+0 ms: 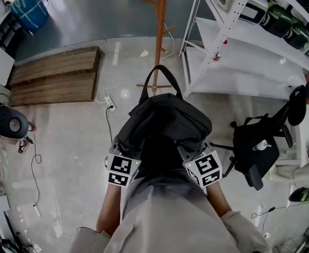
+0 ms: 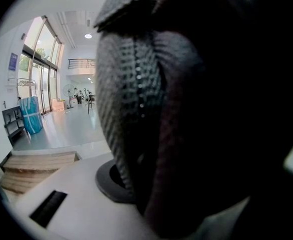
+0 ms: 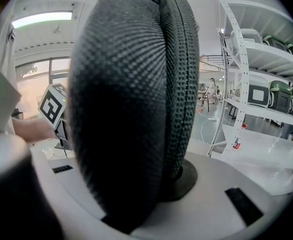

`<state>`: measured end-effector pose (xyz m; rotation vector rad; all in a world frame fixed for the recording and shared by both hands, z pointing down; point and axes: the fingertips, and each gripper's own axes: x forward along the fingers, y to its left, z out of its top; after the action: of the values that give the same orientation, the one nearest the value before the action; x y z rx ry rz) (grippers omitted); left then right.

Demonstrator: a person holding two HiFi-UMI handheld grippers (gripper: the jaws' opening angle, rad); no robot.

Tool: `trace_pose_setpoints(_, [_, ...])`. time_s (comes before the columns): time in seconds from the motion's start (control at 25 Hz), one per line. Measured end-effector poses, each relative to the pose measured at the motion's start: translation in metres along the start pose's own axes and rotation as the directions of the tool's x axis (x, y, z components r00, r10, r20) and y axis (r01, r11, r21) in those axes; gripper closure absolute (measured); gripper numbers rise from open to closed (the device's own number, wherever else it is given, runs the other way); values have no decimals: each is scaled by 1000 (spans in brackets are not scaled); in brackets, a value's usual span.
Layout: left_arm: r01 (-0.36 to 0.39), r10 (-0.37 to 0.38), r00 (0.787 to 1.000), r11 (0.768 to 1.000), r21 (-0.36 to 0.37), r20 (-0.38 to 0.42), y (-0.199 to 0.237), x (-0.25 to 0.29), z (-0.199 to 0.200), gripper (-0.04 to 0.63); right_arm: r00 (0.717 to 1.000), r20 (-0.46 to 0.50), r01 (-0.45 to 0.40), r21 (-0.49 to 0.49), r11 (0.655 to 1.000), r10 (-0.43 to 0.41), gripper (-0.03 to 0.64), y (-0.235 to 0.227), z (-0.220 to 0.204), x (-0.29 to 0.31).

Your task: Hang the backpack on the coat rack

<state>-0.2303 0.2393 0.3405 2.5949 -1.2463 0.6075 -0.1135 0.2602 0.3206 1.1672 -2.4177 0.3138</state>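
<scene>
**Backpack held up in both grippers, short of the rack**

The backpack (image 1: 167, 123) is off the floor, carried in front of the person between the two grippers. It is near the coat rack (image 1: 160, 30) but apart from it, so not hung yet. It is dark grey to black and soft, and it slumps and bulges with seams across the top. The top loop (image 1: 160, 78) stands upright and free, on the side towards the rack pole. My guess is that gripping low on both sides keeps the bag level and leaves the loop clear to drop over a peg.

The left gripper (image 1: 124, 162) is at the bag's lower left with its fingers closed on the backpack. In the left gripper view, ribbed padded fabric (image 2: 136, 94) fills the gap between them. The right gripper (image 1: 199, 165) is at the lower right and is also clamped on the backpack. The right gripper view shows folded mesh padding (image 3: 131, 104) pinched between its fingers. The padding looks thick and squashy, so the grip is probably secure, but the bag can sag.

The coat rack is an orange-brown wooden pole with side pegs, its top mostly out of frame. White shelving (image 1: 233, 46) stands just to its right and a wooden platform (image 1: 57, 75) lies well to its left. A power strip (image 1: 110, 105) with its cable lies on the glossy floor, and a black chair (image 1: 257, 146) is off to the right
</scene>
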Motion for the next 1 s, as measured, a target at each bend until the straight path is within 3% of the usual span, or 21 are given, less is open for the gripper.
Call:
trace_pose_setpoints(0.6, [20, -20, 998, 1000, 6, -56, 32, 52, 11, 465, 1000, -18, -13, 44, 999, 14, 517, -42, 6, 45])
trace_pose_setpoints(1.0, [23, -25, 997, 999, -25, -78, 49, 118, 35, 465, 998, -46, -30, 48, 998, 32, 517, -109, 18, 78])
